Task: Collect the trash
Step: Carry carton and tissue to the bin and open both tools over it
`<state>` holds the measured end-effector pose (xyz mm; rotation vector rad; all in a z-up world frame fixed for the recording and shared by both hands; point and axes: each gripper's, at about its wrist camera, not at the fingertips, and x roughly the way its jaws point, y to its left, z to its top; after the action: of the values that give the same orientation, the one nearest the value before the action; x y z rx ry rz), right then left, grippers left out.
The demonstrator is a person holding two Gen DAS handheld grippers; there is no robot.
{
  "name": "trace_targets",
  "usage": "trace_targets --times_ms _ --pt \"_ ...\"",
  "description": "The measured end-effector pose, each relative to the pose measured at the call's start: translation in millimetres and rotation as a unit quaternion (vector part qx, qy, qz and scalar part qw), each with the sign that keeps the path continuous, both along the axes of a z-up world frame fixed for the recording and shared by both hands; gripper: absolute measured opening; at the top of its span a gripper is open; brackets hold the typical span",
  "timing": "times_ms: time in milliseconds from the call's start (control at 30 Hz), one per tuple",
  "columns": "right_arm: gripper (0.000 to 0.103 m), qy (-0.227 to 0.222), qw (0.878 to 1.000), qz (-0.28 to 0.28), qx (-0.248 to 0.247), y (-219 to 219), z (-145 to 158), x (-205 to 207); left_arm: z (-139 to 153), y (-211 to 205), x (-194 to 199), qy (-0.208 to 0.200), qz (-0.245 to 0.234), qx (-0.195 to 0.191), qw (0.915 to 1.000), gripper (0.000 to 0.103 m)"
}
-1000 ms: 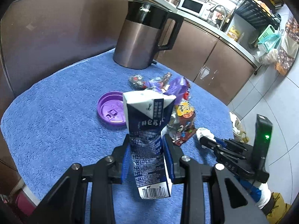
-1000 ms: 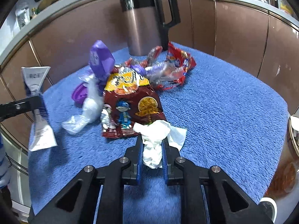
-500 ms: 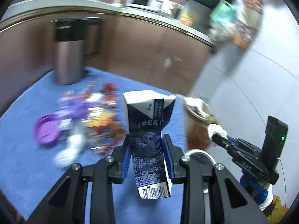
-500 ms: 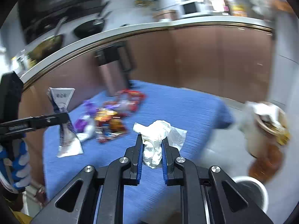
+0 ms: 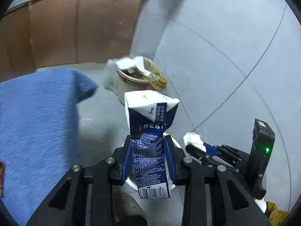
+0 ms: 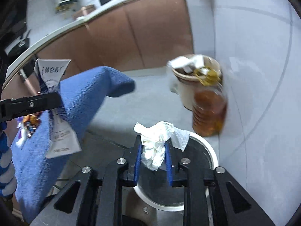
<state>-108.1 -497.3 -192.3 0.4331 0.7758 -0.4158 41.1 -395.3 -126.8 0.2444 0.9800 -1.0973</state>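
My left gripper (image 5: 147, 156) is shut on a crushed blue and white milk carton (image 5: 150, 131), held upright off the table's edge above the floor. My right gripper (image 6: 153, 151) is shut on a crumpled white tissue (image 6: 157, 145) and holds it above a white-rimmed trash bin (image 6: 212, 154) on the floor. In the left wrist view the right gripper (image 5: 193, 145) with the tissue (image 5: 191, 138) sits just right of the carton, and the bin's rim (image 5: 175, 141) peeks out behind the carton. The carton also shows in the right wrist view (image 6: 56, 113), at the left.
The blue-towelled table (image 5: 33, 122) lies to the left, with snack wrappers (image 6: 28, 124) on it. A full beige bin (image 5: 137, 79) heaped with rubbish stands on the grey floor beside an amber bottle (image 6: 210, 111). Brown cabinets (image 5: 65, 28) stand behind.
Both grippers have swung right, away from the table and its wrappers, and now hang over the floor by the bins. Each keeps its hold.
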Motion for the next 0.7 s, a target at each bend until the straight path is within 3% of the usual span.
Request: trace_targets --times_ms 100,133,200,300,500,700 --pt "0.03 0.015 1.0 -0.017 0.006 -12.8 -15.6 -4.5 -17.2 -30.6 -5.5 0.005 -0.02 0.012 0.9997 0.032" --pt "0.032 0.022 1.0 -0.021 0.004 -14.3 -20.1 -6.9 -20.9 -36.9 -4.6 0.011 -0.024 0.014 0.9995 0.035" --pt "0.047 0.036 0.999 -0.031 0.001 -18.6 -28.6 -8.7 -27.9 -46.8 -5.1 0.02 -0.026 0.015 0.9994 0.041" --pt "0.048 0.049 0.998 -0.048 -0.004 -25.6 -35.1 -12.5 -32.5 -53.5 -1.2 0.038 -0.018 0.007 0.9991 0.051" --pt "0.05 0.046 0.997 -0.055 -0.011 -24.9 -27.8 -12.2 -17.2 -29.1 5.1 0.013 0.007 -0.018 0.9997 0.051" --pt "0.05 0.013 0.998 -0.042 -0.038 -4.7 5.3 -7.8 21.6 30.3 6.8 -0.037 0.049 -0.063 0.9961 0.051"
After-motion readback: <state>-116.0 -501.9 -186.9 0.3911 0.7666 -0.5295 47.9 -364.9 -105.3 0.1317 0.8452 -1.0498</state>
